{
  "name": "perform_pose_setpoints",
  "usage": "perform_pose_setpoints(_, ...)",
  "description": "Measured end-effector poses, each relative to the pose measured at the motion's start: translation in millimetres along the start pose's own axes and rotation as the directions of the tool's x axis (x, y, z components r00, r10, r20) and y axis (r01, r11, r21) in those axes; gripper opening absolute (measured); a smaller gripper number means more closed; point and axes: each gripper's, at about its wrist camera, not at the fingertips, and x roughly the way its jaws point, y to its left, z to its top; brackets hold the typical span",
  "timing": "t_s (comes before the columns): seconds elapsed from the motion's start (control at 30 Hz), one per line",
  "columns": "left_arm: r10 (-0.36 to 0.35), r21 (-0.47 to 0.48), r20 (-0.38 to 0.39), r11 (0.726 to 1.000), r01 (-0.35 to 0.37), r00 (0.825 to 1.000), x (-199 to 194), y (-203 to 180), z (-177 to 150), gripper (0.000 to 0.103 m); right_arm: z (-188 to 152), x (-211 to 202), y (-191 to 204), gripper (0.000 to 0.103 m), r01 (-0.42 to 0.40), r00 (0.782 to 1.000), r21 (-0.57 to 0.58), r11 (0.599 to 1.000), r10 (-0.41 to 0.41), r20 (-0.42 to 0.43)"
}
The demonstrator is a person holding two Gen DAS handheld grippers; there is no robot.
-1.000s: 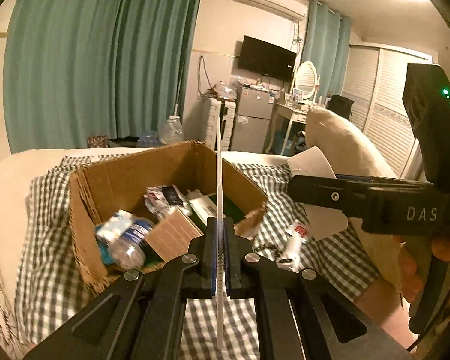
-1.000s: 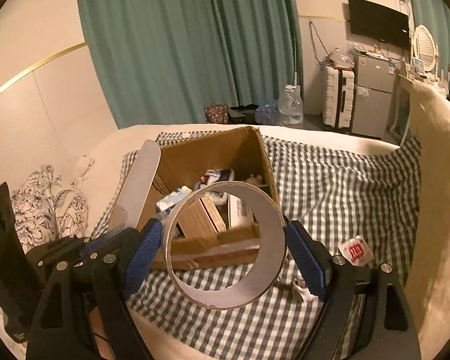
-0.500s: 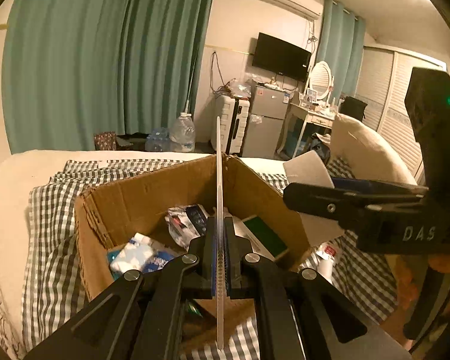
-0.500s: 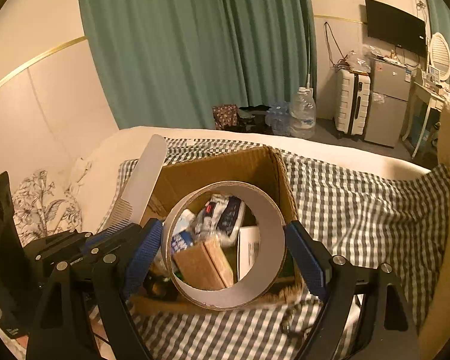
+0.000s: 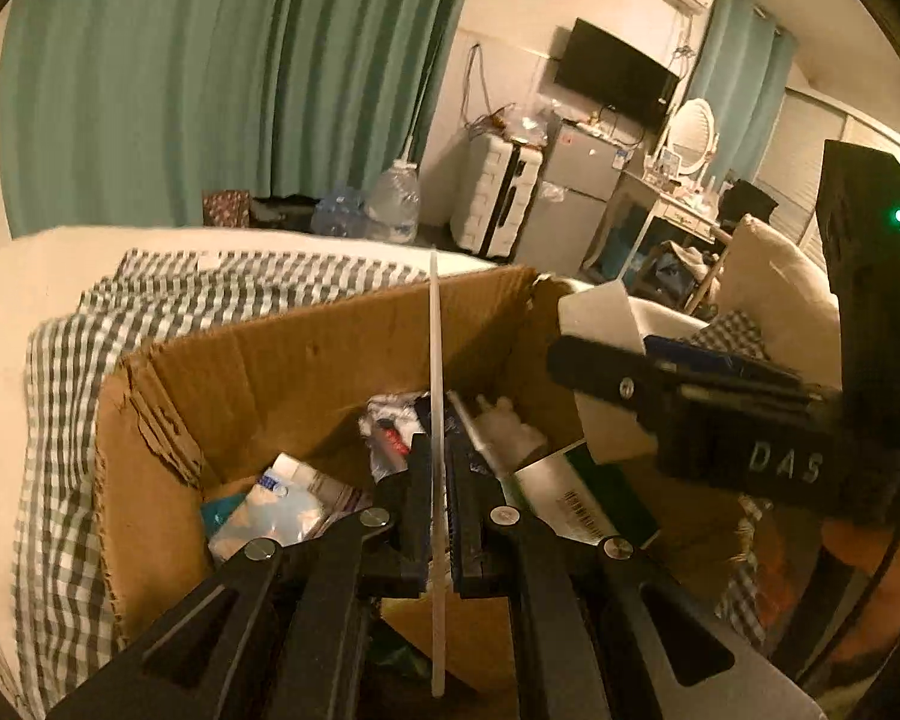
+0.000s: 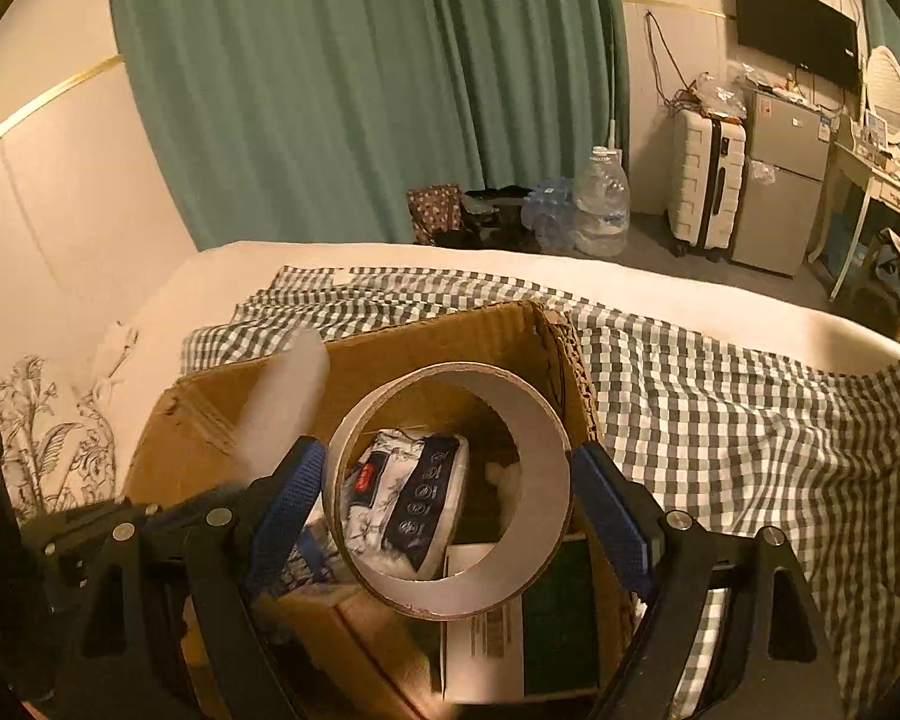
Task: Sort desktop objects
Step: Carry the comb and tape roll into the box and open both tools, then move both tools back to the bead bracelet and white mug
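My left gripper point(image 5: 441, 468) hovers over the open cardboard box point(image 5: 270, 372) with a thin white comb point(image 5: 433, 330) standing upright, edge-on, between its pads. Its jaws are just starting to open, and the comb is still held between them. My right gripper point(image 6: 450, 498) is shut wide on a cardboard tape roll point(image 6: 480, 591), held above the same box point(image 6: 450, 324). The right wrist view shows the comb point(image 6: 285, 402) blurred at the left. From the left wrist, the tape roll point(image 5: 597, 312) and the right gripper's body appear at the right.
The box sits on a green checked cloth point(image 6: 720, 408) over a bed and holds a tissue pack point(image 6: 408, 492), a white-and-green carton point(image 6: 546, 630) and other packets. A pillow point(image 5: 774, 276) lies right. Beyond the bed are a water jug point(image 6: 600, 204), suitcase and fridge.
Both grippers have moved forward and down over the box, which now fills the lower part of both views. The comb and tape roll stay in the jaws.
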Motion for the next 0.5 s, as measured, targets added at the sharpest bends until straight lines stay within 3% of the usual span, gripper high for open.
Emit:
perform_pose_setpoints(0.03,-0.012,-0.006,-0.006,1.000,0.012,1.000,2.1,2.6,-1.9,0.010,0.0,3.3,-0.9,0.086,0.010,1.000,0.006,1.000,-0.010,-0.006)
perform_pose_setpoints(0.07,-0.024,-0.012,-0.008,1.000,0.024,1.000,2.5,5.2,-2.4,0.026,-0.5,4.9,-1.7,0.086,0.016,1.000,0.011,1.000,-0.016,-0.008)
perform_pose_setpoints(0.1,-0.033,-0.025,-0.005,0.999,0.032,0.999,0.3,6.9,-3.8,0.060,-1.7,3.2,-1.9,0.088,0.008,1.000,0.013,1.000,-0.008,0.000)
perform_pose_setpoints(0.17,-0.004,-0.051,0.031,0.999,0.006,1.000,-8.5,8.8,-5.9,0.091,-4.3,-3.1,-1.9,0.088,0.006,1.000,0.011,1.000,-0.006,0.005)
perform_pose_setpoints(0.23,0.002,-0.073,0.091,0.997,0.004,0.996,-22.5,10.4,-9.9,0.093,-6.5,-16.8,-3.8,0.089,0.049,0.998,0.007,0.999,-0.049,0.026)
perform_pose_setpoints(0.37,0.031,-0.109,0.093,0.994,-0.021,0.995,-37.9,9.8,-16.9,0.093,-10.0,-68.8,-14.8,0.090,0.031,0.996,0.006,1.000,-0.031,0.087)
perform_pose_setpoints(0.5,0.047,-0.095,0.124,0.995,-0.035,0.991,-69.8,-4.3,-31.2,0.094,-18.5,-121.0,-32.9,0.093,0.074,0.988,0.024,0.997,-0.076,0.137)
